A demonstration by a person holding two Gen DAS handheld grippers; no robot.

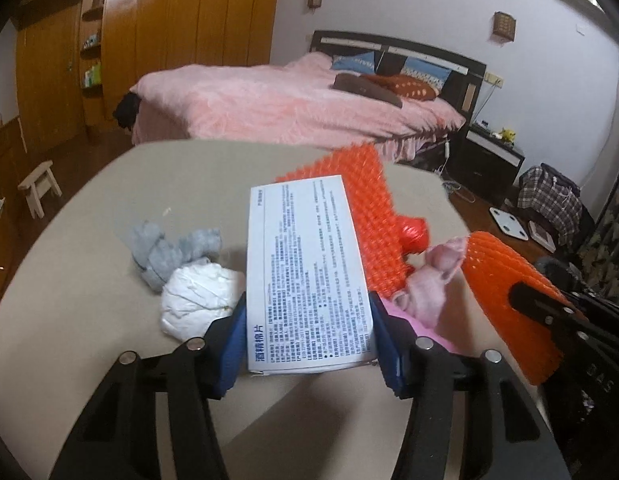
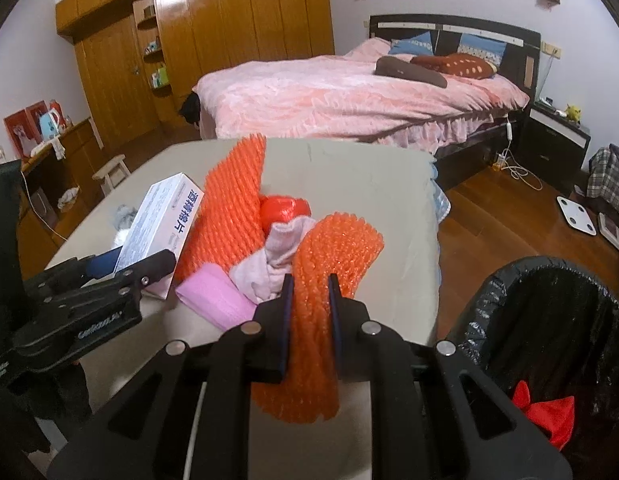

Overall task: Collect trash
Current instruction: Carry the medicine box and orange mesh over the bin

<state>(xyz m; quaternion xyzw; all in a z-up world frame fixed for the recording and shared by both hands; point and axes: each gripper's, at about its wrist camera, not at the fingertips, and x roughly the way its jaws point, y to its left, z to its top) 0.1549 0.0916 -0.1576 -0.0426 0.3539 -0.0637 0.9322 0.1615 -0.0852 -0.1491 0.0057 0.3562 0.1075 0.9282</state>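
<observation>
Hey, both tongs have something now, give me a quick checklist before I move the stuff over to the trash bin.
1. Left tongs gripping the white box: ok.
2. Right tongs clamped on the orange foam net: ok.
3. Net free of the pink cloth: cannot tell, they touch.
4. Black-lined trash bin open: ok.
5. Room in the bin: ok, only a red bow shows.

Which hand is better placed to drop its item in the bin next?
Right. The right gripper is shut on orange foam netting, with the lined bin just beside it. The left gripper holds the white box, farther from the bin.
</observation>
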